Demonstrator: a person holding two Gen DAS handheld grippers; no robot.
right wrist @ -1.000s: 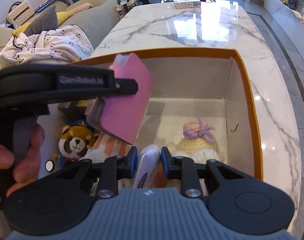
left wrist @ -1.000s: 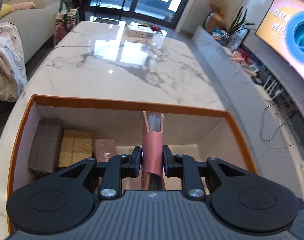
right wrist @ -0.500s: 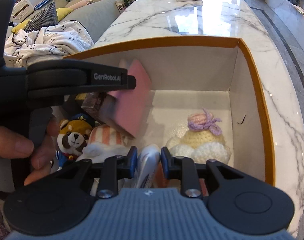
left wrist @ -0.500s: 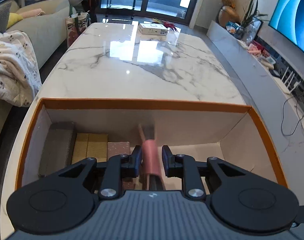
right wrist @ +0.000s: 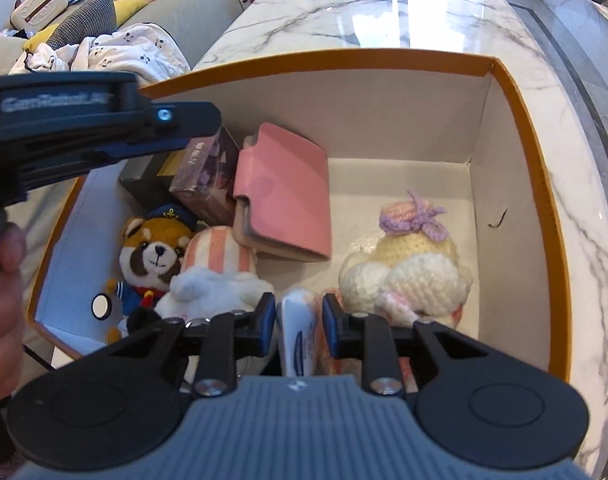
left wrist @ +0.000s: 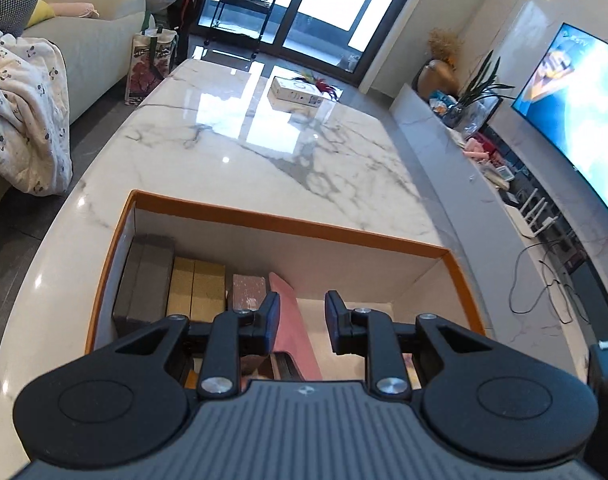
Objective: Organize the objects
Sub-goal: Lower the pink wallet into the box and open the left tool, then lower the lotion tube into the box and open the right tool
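An orange-rimmed box (right wrist: 543, 160) stands on the marble table. Inside it a pink notebook (right wrist: 282, 192) leans against a purple box (right wrist: 208, 172). My left gripper (right wrist: 212, 128) hangs above and to the left of the notebook, clear of it. In the left wrist view its jaws (left wrist: 302, 312) stand apart, with the pink notebook (left wrist: 292, 320) lying free below them. My right gripper (right wrist: 298, 312) is shut on a white tube (right wrist: 300, 336) low over the box's near side. A bear plush (right wrist: 156, 248), a striped plush (right wrist: 220, 276) and a crocheted toy (right wrist: 415, 264) lie in the box.
A dark book (left wrist: 148, 276) and a yellow one (left wrist: 198, 288) stand along the box's left wall (left wrist: 288, 222). A small white carton (left wrist: 298, 92) sits at the table's far end. A sofa with a blanket (left wrist: 24, 112) is left, a TV (left wrist: 575, 120) right. A hand (right wrist: 4, 280) holds the left gripper.
The left gripper let go of the pink notebook and drew up and back. The notebook now rests in the box against the purple box. The right gripper stayed put on the tube.
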